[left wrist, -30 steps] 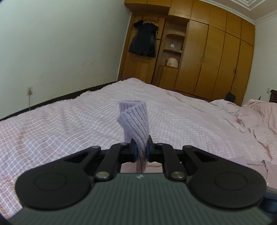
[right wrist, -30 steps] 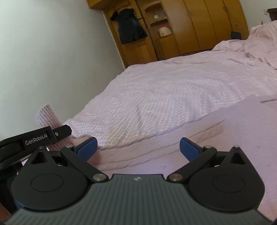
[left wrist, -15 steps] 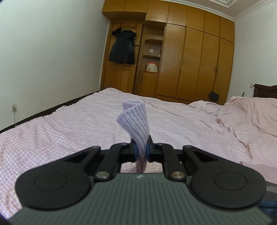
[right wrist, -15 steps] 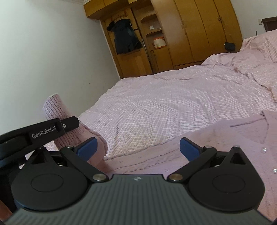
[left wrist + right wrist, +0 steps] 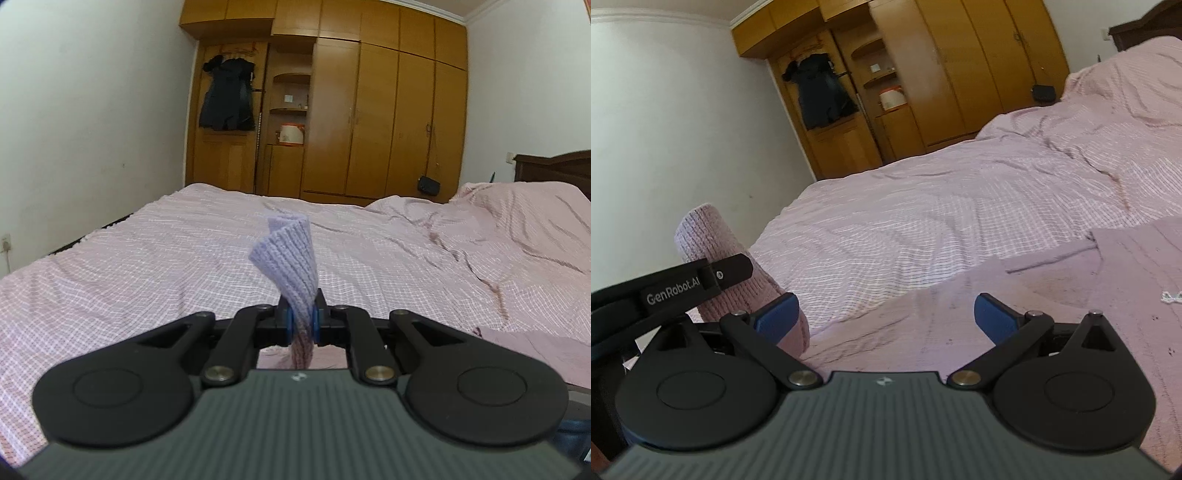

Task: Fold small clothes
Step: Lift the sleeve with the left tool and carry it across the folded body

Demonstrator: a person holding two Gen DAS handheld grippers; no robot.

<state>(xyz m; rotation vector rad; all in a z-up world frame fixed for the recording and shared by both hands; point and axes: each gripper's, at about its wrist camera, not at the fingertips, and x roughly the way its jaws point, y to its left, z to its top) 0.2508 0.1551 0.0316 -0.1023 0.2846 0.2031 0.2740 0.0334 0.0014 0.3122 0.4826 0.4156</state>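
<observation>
While the left gripper [image 5: 302,325] is closed on the knitted sleeve [image 5: 286,258] of a pale pink-lilac cardigan [image 5: 1052,295], the ribbed cuff stands up above the pinched blue pads, twisted a little. In the right wrist view this sleeve [image 5: 713,243] rises at about 9 o'clock, beside the left gripper's black finger [image 5: 727,271]. The right gripper [image 5: 884,315] has its fingers wide apart, with nothing between them. It hangs above the cardigan body, which lies flat on the pink checked bedsheet [image 5: 923,206]. At 12 o'clock stands a wooden wardrobe [image 5: 369,110].
</observation>
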